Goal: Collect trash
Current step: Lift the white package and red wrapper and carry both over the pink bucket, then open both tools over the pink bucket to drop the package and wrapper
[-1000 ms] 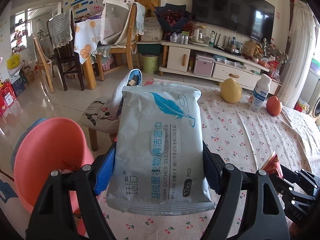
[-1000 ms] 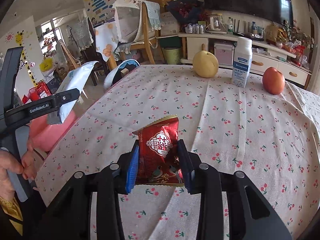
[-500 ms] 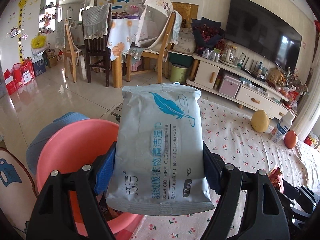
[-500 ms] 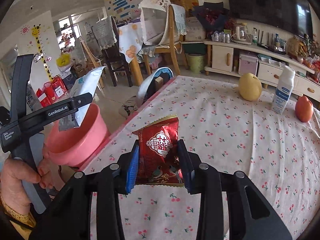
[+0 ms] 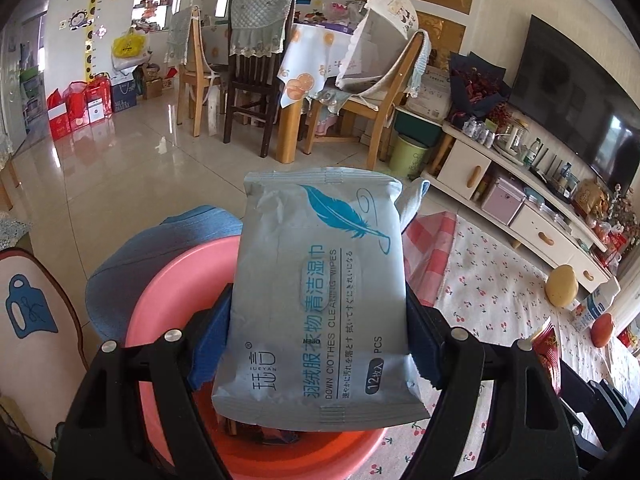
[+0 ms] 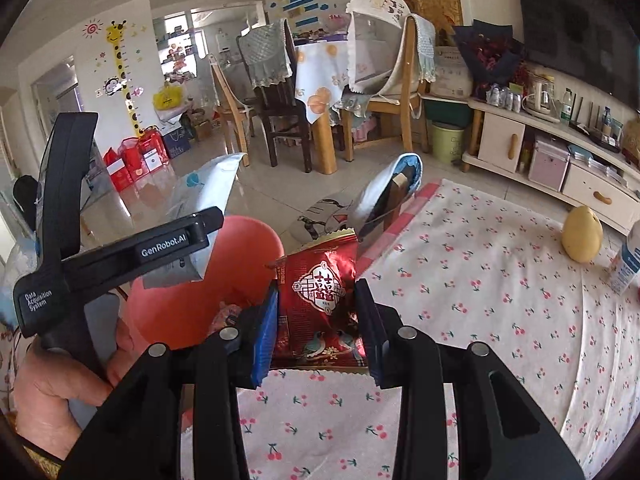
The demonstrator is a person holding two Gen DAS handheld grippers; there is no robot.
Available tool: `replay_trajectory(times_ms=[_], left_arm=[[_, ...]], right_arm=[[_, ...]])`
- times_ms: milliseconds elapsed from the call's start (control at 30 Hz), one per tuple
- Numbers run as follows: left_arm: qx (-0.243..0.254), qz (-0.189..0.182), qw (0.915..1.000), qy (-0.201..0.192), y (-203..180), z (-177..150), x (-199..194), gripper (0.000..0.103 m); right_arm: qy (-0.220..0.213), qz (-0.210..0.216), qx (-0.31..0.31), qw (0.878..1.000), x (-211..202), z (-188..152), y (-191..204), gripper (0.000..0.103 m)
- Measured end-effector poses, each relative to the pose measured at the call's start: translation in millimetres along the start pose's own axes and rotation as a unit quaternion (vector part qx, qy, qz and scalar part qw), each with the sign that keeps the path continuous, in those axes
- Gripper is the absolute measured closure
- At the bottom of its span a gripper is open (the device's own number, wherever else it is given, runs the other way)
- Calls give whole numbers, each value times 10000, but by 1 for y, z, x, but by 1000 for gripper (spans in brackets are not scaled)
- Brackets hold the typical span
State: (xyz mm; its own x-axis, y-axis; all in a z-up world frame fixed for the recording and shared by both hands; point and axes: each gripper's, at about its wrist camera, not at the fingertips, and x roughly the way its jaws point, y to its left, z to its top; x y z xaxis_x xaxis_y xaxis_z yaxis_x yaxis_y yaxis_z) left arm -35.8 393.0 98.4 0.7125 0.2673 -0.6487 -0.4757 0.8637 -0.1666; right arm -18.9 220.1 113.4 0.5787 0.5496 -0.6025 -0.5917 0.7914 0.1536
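My left gripper (image 5: pixel 318 344) is shut on a grey-blue wet wipes pack (image 5: pixel 320 292) and holds it over the pink basin (image 5: pixel 168 292) beside the table. The basin holds some trash at its bottom. My right gripper (image 6: pixel 320 320) is shut on a red snack wrapper (image 6: pixel 320 284) at the table's left edge, right next to the basin (image 6: pixel 188 312). The left gripper and its pack (image 6: pixel 204 188) show at the left of the right wrist view, above the basin.
The table (image 6: pixel 500 320) has a cherry-print cloth and carries a yellow pear (image 6: pixel 582 234), a white bottle (image 6: pixel 628 264) and a red apple (image 5: pixel 602 330). A stool with a cat cushion (image 6: pixel 324 216) and a blue chair (image 5: pixel 188 236) stand by the basin. Dining chairs and a TV cabinet are behind.
Both grippers have moved left, off the table towards the basin. The wipes pack now hangs over the basin and the red wrapper has reached the table's edge.
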Motion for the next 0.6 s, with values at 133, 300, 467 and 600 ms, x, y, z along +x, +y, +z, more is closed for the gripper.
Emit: replay_trajectory(times_ms=[133, 300, 467, 600], left_arm=[[-159, 211, 9996, 62, 17, 5, 6, 26], [-487, 349, 9979, 248, 44, 6, 15, 26], [-679, 485, 9958, 380, 60, 7, 21, 26], [-688, 543, 9950, 474, 65, 7, 25, 25]], right_arm=[[23, 160, -22, 9999, 16, 9, 14, 65], [114, 374, -42, 9992, 40, 14, 33, 65], [237, 526, -108, 9983, 61, 13, 49, 65], [322, 621, -103, 9975, 74, 9, 55, 65]])
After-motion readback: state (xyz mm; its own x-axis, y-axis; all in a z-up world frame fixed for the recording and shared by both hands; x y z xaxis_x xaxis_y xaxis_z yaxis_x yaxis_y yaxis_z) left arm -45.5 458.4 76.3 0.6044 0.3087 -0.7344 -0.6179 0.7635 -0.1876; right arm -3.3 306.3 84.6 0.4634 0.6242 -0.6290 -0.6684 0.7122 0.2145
